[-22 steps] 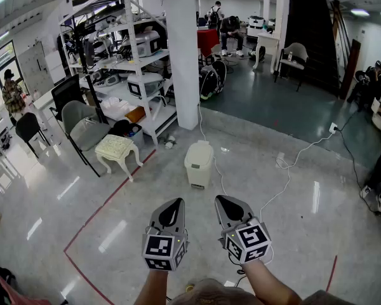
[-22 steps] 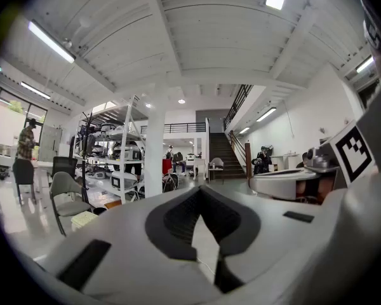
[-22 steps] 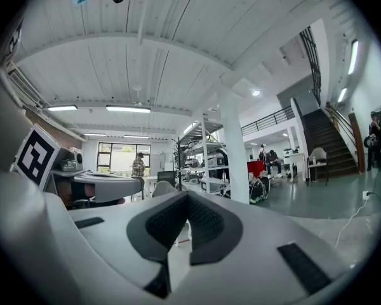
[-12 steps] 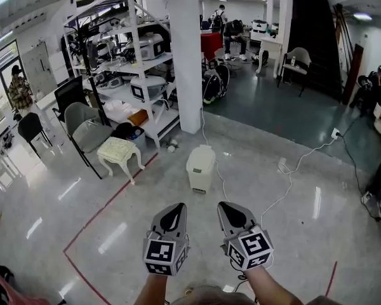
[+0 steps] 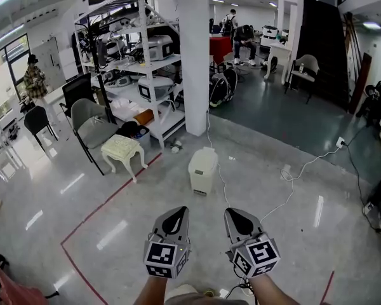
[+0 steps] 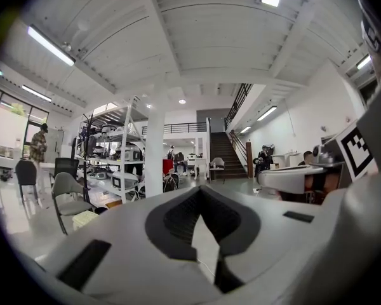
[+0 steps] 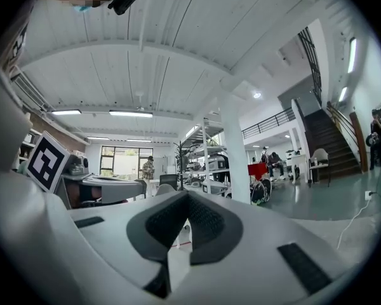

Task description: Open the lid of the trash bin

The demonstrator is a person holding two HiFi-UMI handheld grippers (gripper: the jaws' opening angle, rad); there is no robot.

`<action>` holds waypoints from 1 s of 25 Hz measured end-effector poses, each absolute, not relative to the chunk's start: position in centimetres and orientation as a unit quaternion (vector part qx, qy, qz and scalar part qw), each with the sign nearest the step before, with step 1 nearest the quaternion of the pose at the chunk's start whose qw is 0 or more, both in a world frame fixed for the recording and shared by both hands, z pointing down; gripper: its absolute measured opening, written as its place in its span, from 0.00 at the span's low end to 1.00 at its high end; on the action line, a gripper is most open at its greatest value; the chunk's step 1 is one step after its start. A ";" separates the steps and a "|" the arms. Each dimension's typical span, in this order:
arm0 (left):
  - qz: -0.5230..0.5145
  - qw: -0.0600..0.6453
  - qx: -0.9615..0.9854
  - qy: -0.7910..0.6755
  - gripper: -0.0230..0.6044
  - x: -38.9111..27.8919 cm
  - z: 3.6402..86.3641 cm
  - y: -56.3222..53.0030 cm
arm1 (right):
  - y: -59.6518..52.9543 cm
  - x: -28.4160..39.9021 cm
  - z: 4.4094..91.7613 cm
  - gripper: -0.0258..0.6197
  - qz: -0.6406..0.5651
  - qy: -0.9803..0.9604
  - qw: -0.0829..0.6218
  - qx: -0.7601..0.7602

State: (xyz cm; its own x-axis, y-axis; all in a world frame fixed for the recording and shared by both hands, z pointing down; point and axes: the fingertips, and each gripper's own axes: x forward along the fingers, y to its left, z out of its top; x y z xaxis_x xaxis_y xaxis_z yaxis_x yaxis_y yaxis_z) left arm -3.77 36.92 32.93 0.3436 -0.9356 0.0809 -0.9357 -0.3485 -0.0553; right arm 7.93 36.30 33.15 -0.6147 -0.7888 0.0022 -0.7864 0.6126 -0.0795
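trash bin well ahead of left gripper and right gripper, fingers pressed together

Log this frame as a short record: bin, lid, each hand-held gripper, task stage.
trash bin: white, on the floor ahead, in front of the pillar
lid: down, closed
left hand-held gripper: jaws together, empty, well short of the bin
right hand-held gripper: jaws together, empty, well short of the bin
stage: lid not yet touched
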 end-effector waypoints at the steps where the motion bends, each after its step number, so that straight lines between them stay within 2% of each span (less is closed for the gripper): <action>1: 0.049 0.001 0.818 -0.573 0.04 -3.7 33.0 37.0 | 36.3 8.1 33.2 0.09 -0.037 0.898 0.018 -0.437; 25: 0.044 0.013 0.818 -0.573 0.04 -3.9 35.0 27.9 | 27.9 8.6 34.6 0.09 -0.047 0.896 0.023 -0.441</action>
